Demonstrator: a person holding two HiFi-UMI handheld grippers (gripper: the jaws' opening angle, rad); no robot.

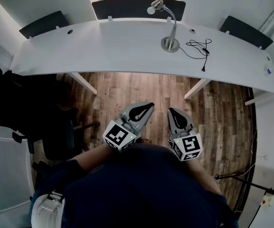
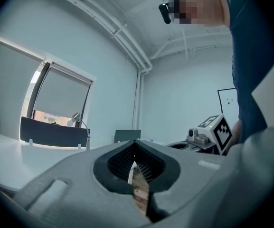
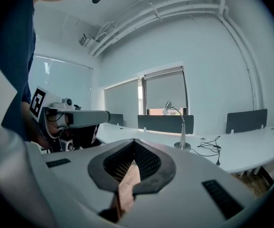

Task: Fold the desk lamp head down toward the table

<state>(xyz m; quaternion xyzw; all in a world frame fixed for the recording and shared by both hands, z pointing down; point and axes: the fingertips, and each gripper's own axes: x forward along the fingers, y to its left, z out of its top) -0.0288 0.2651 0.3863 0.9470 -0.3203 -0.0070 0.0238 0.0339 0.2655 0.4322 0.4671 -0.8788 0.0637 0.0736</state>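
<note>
**Desk lamp (image 1: 170,43) upright at 12 o'clock**

It stands on the white counter (image 1: 103,46), well apart from the left gripper (image 1: 147,107) and the right gripper (image 1: 173,113). Both have their jaws pressed together and hold nothing. Wooden floor (image 1: 146,87) lies between, and a black cable (image 1: 199,48) lies at the lamp's 3 o'clock.

- floor (image 1: 141,91): wood planks, under the left claw (image 1: 146,108) and the right claw (image 1: 173,113).
- panels (image 1: 137,7): three, dark, upright, far ahead of both claws and well apart from each other.
- chair (image 1: 6,101): black, well off to the left of the left claw.
- bottle (image 1: 269,71): small, ahead and far right of the right claw.
- blind (image 3: 164,91): ahead of the right claw, drawn most of the way down.
- pipes (image 3: 174,11): white, high above the right claw.
</note>
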